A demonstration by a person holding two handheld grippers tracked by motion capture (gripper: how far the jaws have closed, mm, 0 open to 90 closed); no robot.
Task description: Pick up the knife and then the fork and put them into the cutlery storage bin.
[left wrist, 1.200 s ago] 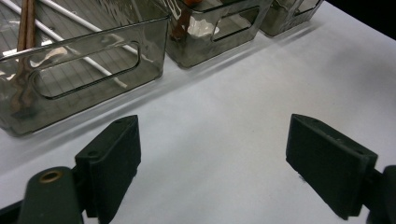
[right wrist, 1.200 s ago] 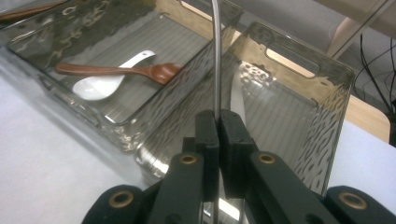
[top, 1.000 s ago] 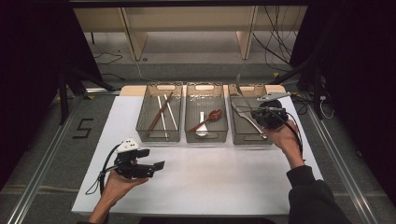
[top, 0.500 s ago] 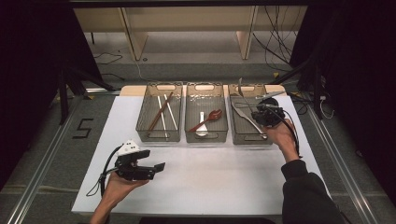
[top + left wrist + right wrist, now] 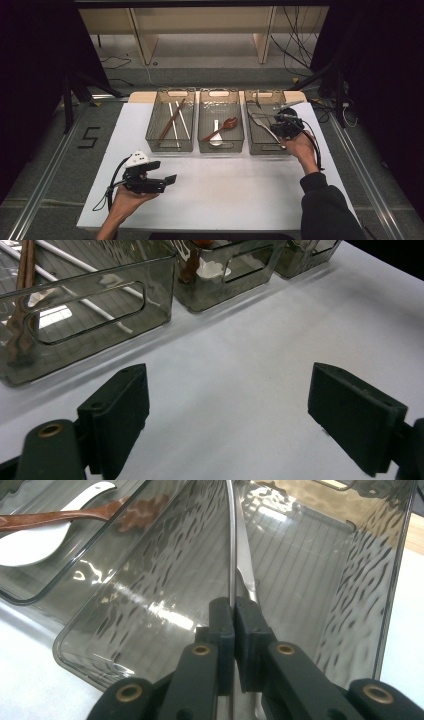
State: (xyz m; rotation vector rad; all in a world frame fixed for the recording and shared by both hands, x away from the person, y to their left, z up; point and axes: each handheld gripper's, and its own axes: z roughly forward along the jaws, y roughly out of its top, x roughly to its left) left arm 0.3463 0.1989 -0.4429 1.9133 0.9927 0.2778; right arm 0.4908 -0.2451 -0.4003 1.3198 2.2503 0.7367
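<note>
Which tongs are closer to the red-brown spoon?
The right tongs. They sit over the bin next to the spoon's bin, clamped on a metal knife. The left tongs hover low over the white table, farther from the spoon.

left gripper: black body, white three-cornered cap on top, two flat black jaws
left gripper jaws: matte black rectangular pads on black arms, a brass-ringed hole in the arm at the lower left of the left gripper view
left cable: black, looping from the gripper's rear toward the desk's near left edge
left hand: bare, forearm unsleeved
right gripper: black, compact rounded body in the high view
right gripper jaws: black ribbed pads, black arms with brass-ringed pivot holes, four visible
right cable: thin, black, curving along the wrist
right hand: bare
right sleeve: dark, long, reaching the wrist
</note>
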